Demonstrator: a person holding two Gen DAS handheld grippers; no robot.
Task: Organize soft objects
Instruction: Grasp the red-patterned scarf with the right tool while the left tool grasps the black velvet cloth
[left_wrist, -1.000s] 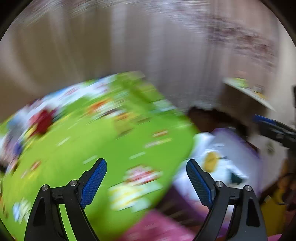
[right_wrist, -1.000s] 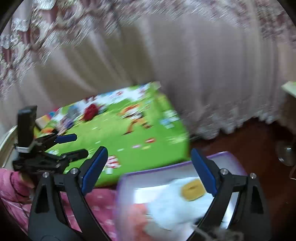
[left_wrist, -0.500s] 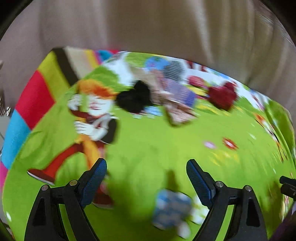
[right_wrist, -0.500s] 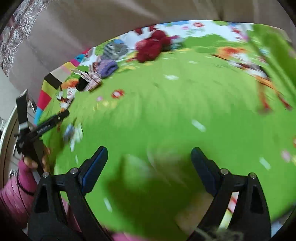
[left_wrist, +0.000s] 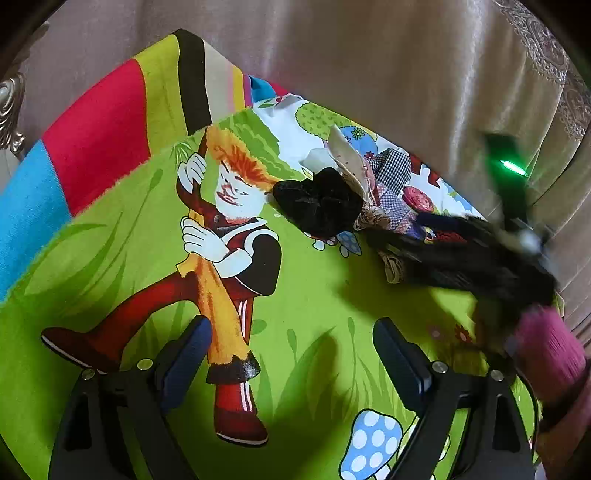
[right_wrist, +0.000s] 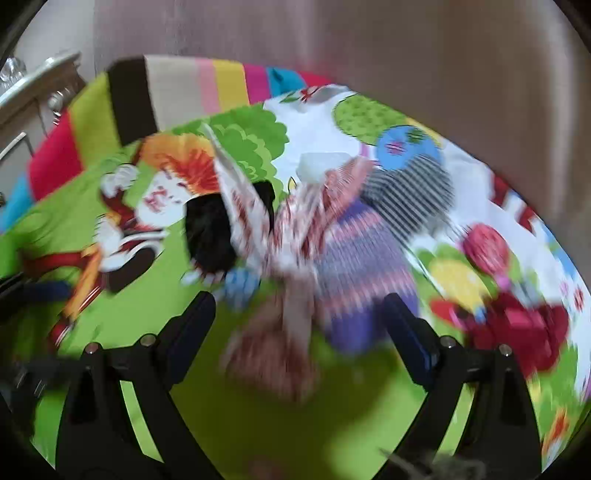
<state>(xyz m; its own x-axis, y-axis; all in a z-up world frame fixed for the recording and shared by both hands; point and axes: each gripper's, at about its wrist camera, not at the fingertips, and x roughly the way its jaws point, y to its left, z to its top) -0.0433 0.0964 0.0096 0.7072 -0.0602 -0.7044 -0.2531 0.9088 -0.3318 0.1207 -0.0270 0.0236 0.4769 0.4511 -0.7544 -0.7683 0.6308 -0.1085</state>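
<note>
A pile of soft cloth items lies at the far side of a green cartoon-print bed cover (left_wrist: 317, 295). A black fuzzy item (left_wrist: 319, 205) lies beside a red-and-white patterned cloth (right_wrist: 291, 236), a purple knit piece (right_wrist: 362, 258) and a checked cloth (left_wrist: 395, 170). A dark red item (right_wrist: 517, 325) lies to the right. My left gripper (left_wrist: 291, 354) is open and empty above the cover, short of the black item. My right gripper (right_wrist: 299, 325) is open and empty, close over the patterned cloth; it shows blurred in the left wrist view (left_wrist: 480, 258).
A striped multicolour blanket (left_wrist: 110, 114) lies under the cover at the far left. Beige curtains (left_wrist: 369, 66) hang right behind the bed. A silver-edged piece of furniture (right_wrist: 33, 92) stands at the left.
Both grippers have swung from the storage box and floor over the bed toward the cloth pile. The right gripper has closed in on the patterned cloth. Both stay open.
</note>
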